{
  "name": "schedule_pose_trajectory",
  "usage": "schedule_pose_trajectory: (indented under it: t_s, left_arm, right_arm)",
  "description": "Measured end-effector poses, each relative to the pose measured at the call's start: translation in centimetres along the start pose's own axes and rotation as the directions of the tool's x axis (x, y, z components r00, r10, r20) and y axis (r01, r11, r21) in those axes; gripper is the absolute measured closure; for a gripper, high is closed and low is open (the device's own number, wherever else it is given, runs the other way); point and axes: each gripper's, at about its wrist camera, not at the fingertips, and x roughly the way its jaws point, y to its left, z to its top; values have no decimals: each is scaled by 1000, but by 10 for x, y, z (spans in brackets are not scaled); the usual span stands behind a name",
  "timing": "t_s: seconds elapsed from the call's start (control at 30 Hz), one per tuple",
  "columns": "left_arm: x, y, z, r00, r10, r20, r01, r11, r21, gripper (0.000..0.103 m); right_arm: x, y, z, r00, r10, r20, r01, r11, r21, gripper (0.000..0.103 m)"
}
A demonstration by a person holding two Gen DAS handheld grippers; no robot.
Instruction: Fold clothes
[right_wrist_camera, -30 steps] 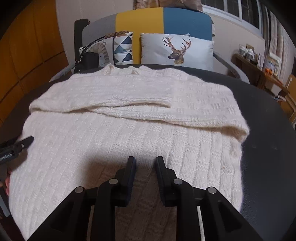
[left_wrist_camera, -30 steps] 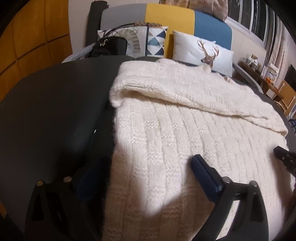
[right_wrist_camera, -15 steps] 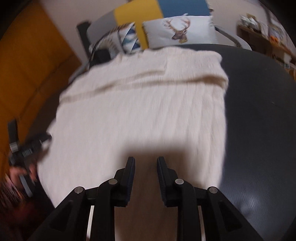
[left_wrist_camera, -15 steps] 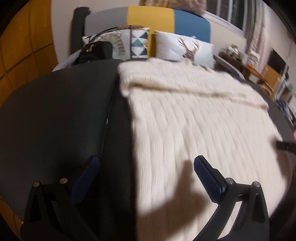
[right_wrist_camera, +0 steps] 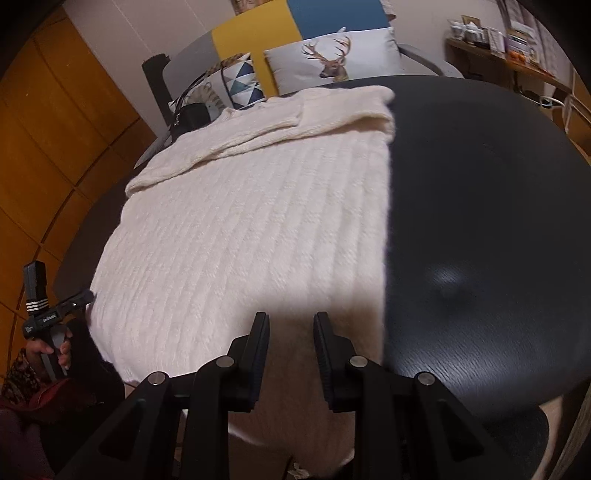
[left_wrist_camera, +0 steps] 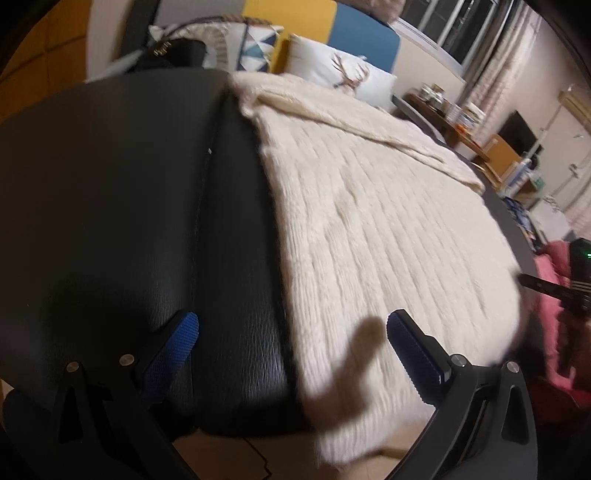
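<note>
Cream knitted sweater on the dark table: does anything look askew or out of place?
Slightly. The cream knitted sweater overhangs the near edge of the dark round table, its hem drooping past the rim. Its sleeves lie folded across the far end. No damage or spills show.

Cream ribbed-knit sweater (right_wrist_camera: 251,229), black surface (right_wrist_camera: 480,206), white deer-print pillow (right_wrist_camera: 332,59), blue textured pads (left_wrist_camera: 413,350) on left tool (left_wrist_camera: 291,347)

At twelve o'clock a grey, yellow and blue sofa (right_wrist_camera: 295,29) holds a deer cushion (right_wrist_camera: 332,59); orange wall panels (right_wrist_camera: 55,129) at nine o'clock.
</note>
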Motion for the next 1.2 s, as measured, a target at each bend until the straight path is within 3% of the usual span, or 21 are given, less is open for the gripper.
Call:
schedule_pose_trajectory:
  t_s: [0.13,0.4,0.6,0.97,1.1,1.2]
  left_arm:
    - [-6,7,-7,998,-63,-1,63,997,-54,0]
    - [-8,8,-9,997,-74,-10,73,995,-60,0]
    - [-11,7,-14,995,-95,-43,94,995,-28,0]
    - [-21,24,-19,968,-249,-15,246,963,-109,0]
    - [-20,22,-18,967,-254,-27,250,963,-96,0]
    - [-20,15,-19,967,-244,-70,243,970,-29,0]
  right_arm:
    - [-7,-13,-9,999,27,19,-28,999,45,79]
    - [-21,-24,-14,999,11,52,-15,996,92,79]
    - [-22,-23,-19,989,-149,3,149,988,44,79]
    - [-21,-27,-24,994,-106,13,105,993,48,77]
    - [-20,-24,-25,994,-107,17,106,993,44,76]
    - [-21,-25,-25,995,-97,12,97,995,38,76]
